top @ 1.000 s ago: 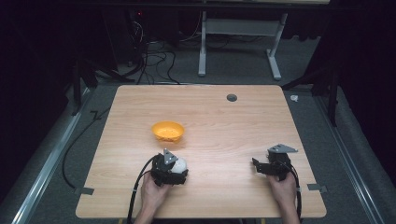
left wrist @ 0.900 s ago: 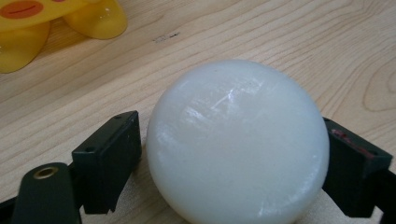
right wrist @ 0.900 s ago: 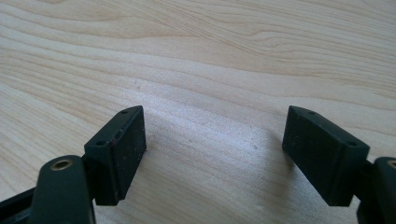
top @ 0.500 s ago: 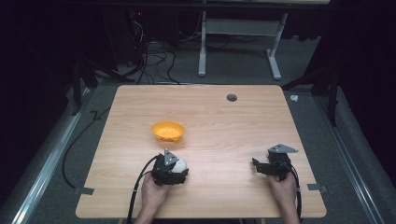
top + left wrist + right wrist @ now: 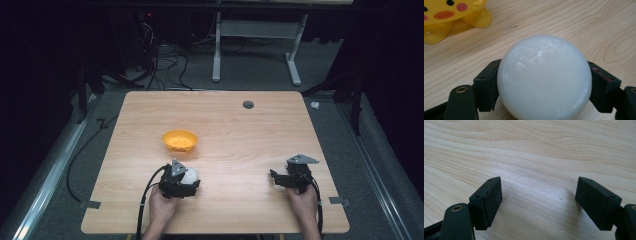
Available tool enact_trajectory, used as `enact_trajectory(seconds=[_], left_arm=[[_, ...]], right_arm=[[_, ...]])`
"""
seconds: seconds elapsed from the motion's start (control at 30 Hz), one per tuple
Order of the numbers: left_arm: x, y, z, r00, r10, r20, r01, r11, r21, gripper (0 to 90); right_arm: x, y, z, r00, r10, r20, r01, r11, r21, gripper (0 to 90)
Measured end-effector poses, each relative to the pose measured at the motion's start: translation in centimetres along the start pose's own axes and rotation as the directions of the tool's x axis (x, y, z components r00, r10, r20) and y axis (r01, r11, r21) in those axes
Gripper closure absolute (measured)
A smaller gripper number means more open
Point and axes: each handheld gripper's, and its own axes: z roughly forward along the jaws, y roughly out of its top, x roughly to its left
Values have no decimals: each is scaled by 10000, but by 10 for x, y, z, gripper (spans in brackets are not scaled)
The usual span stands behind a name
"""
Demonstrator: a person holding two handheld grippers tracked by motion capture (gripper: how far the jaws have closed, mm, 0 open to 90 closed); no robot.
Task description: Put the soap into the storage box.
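A white ball [image 5: 544,80] sits between the two black jaws of my left gripper [image 5: 544,86], and both jaws press against its sides just above the wooden table [image 5: 250,135]. From the high view this gripper [image 5: 189,178] and the ball [image 5: 191,174] are near the table's front left, held by a hand. A yellow bowl [image 5: 180,141] stands a short way beyond them; the left gripper view shows a cartoon face and small feet on this bowl [image 5: 449,15]. At the front right, my right gripper [image 5: 275,178] rests low over the wood, its jaws [image 5: 539,202] spread wide around bare table.
A dark round hole [image 5: 248,104] lies near the table's far edge. Cables [image 5: 165,55] and a white desk frame [image 5: 255,45] are on the floor behind the table. A black cable [image 5: 145,200] trails from the left gripper over the front edge.
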Motion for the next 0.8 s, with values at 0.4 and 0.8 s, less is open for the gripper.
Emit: enact_trajectory(seconds=[0.4,0.8], left_arm=[[4,6,-14,10000,55,-3,-55,9996,-282,243],[15,10,-27,9991,-337,-271,318,9972,-675,243]], right_arm=[[0,0,0,10000,-6,-4,6,10000,1,224],[0,0,0,10000,-6,-3,6,10000,0,224]])
